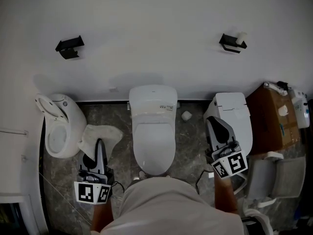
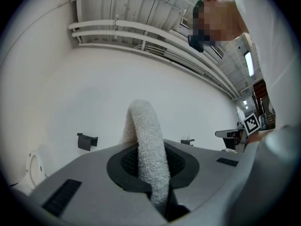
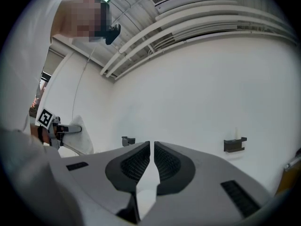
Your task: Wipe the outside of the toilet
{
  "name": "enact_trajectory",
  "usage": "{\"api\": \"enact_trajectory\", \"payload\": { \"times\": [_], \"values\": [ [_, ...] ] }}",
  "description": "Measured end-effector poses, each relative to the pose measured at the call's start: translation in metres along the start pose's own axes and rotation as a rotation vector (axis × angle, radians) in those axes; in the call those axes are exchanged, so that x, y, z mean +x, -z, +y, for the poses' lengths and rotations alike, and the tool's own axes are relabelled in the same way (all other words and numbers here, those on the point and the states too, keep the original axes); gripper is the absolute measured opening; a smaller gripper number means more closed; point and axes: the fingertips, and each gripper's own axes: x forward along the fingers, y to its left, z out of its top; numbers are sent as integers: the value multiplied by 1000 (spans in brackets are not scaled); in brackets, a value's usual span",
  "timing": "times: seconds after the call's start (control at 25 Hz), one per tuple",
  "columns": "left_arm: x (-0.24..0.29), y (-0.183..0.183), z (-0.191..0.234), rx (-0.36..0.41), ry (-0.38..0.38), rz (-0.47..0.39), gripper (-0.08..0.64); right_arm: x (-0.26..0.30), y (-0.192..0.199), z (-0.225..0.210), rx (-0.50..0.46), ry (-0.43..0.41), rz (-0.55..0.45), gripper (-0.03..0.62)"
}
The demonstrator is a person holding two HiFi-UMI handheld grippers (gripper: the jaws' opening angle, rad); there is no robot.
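Lower left, my left gripper is clamped on a white cloth. Lower right, my right gripper has its jaws almost together, holding nothing. The toilet sits mid-frame between them, against the wall.

Left hand-held gripper holds cloth beside toilet.

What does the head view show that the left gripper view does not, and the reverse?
Only the head view: the middle toilet, the dark floor and a cardboard box. Only the left gripper view: ceiling pipes, and the jaws of the left gripper shut on the white cloth. Both: the cloth and a black wall holder.
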Motion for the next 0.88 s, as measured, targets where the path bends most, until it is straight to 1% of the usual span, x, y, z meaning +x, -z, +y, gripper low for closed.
{"api": "enact_trajectory", "payload": {
  "times": [0.16, 0.4, 0.68, 0.88],
  "values": [
    [3, 5, 7, -7, 4, 2, 54, 5, 0, 3, 3, 14, -11, 52],
    [2, 8, 15, -3, 1, 4, 55, 8, 16, 16, 24, -5, 25, 52],
    [-2, 10, 24, -2, -8, 12, 54, 14, 19, 26, 30, -16, 33, 52],
    [0, 14, 27, -9, 0, 20, 55, 20, 22, 31, 32, -20, 35, 52]
  ]
}}
